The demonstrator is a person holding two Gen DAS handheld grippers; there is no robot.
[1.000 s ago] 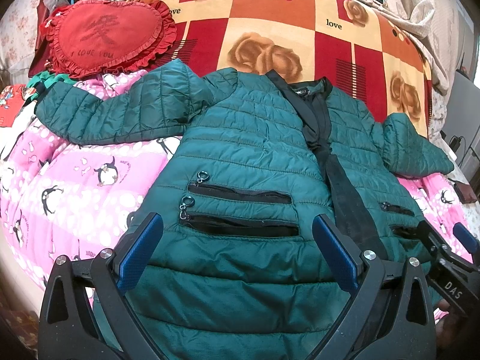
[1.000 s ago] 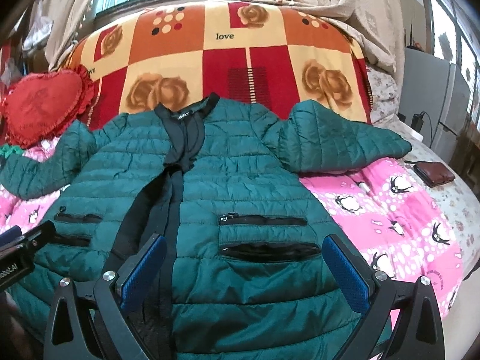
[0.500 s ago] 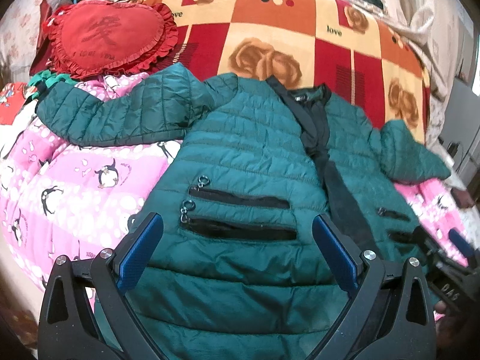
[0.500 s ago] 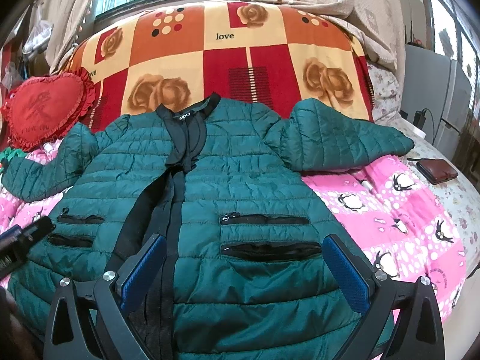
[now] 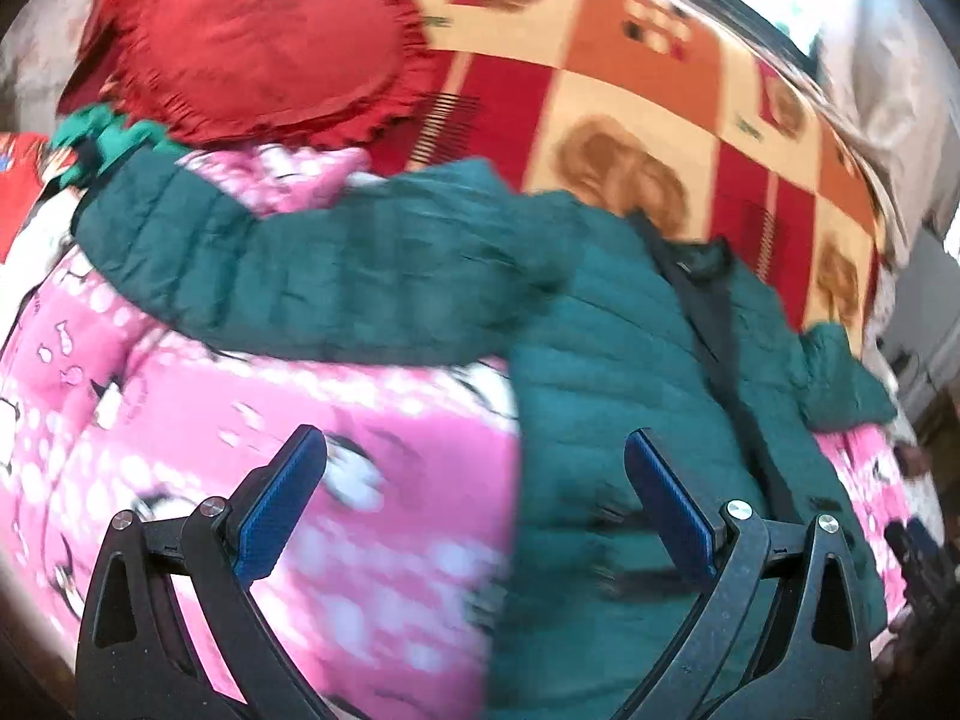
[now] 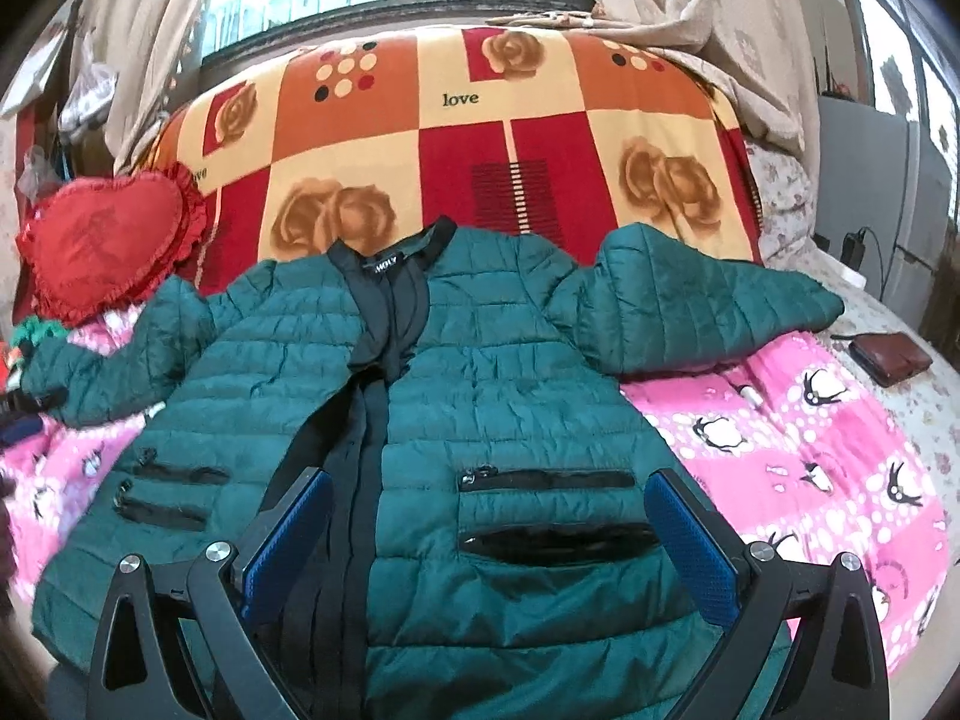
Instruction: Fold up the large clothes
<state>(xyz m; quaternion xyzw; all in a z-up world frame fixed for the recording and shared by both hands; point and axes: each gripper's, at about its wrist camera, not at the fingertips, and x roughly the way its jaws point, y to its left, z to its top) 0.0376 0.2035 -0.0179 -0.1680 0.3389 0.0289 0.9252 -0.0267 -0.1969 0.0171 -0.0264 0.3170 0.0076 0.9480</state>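
A dark green quilted jacket [image 6: 510, 396] with a black front strip lies face up and spread out on the bed, both sleeves out to the sides. In the left wrist view the jacket [image 5: 600, 372] is blurred; its left sleeve [image 5: 288, 276] stretches across the pink penguin blanket [image 5: 180, 408]. My left gripper [image 5: 474, 504] is open and empty, above the jacket's left edge. My right gripper [image 6: 489, 546] is open and empty, above the lower front near the black zip pockets [image 6: 552, 510]. The left gripper also shows at the far left of the right wrist view [image 6: 24, 414].
A red heart cushion [image 5: 258, 42] lies beyond the left sleeve. A checked rose blanket [image 6: 480, 138] covers the bed's far end. A brown wallet [image 6: 891, 354] lies by the right sleeve [image 6: 708, 312]. Curtains and a window stand behind.
My left gripper has swung left and forward, off the pockets toward the left sleeve and pink blanket; its view is now motion-blurred. The right gripper has risen slightly. The jacket has not moved.
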